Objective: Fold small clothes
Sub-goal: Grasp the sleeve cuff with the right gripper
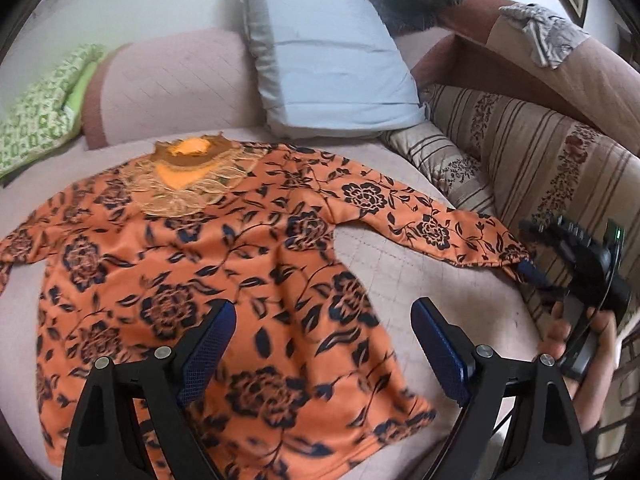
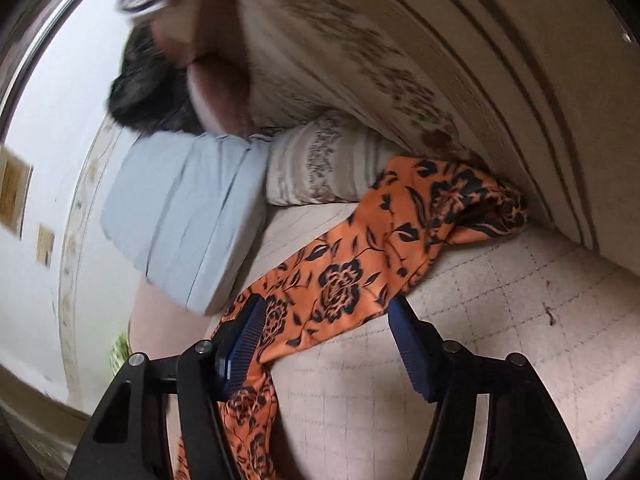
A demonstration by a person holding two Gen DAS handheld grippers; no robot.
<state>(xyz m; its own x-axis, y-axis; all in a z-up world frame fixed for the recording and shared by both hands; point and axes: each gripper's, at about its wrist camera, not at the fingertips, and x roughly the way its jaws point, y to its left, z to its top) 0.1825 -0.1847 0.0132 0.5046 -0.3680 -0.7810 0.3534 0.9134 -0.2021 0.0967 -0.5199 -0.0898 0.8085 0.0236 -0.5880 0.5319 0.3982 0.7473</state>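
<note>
An orange top with dark floral print (image 1: pixel 224 264) lies flat on the pale quilted bed (image 1: pixel 400 272), neck to the far side, sleeves spread. My left gripper (image 1: pixel 324 344) is open and empty, hovering over the top's lower right hem. My right gripper (image 2: pixel 324 332) is open, its jaws standing either side of the right sleeve (image 2: pixel 360 256) without closing on it. The sleeve's cuff (image 2: pixel 488 208) is bunched against the striped cushion. The right gripper (image 1: pixel 560 256) also shows in the left wrist view, at the sleeve's end.
A light blue pillow (image 1: pixel 320 48) leans at the head of the bed. A striped floral cushion (image 1: pixel 540 168) runs along the right side. A green patterned cloth (image 1: pixel 40 112) lies far left. A pink bolster (image 1: pixel 168 80) sits behind the top.
</note>
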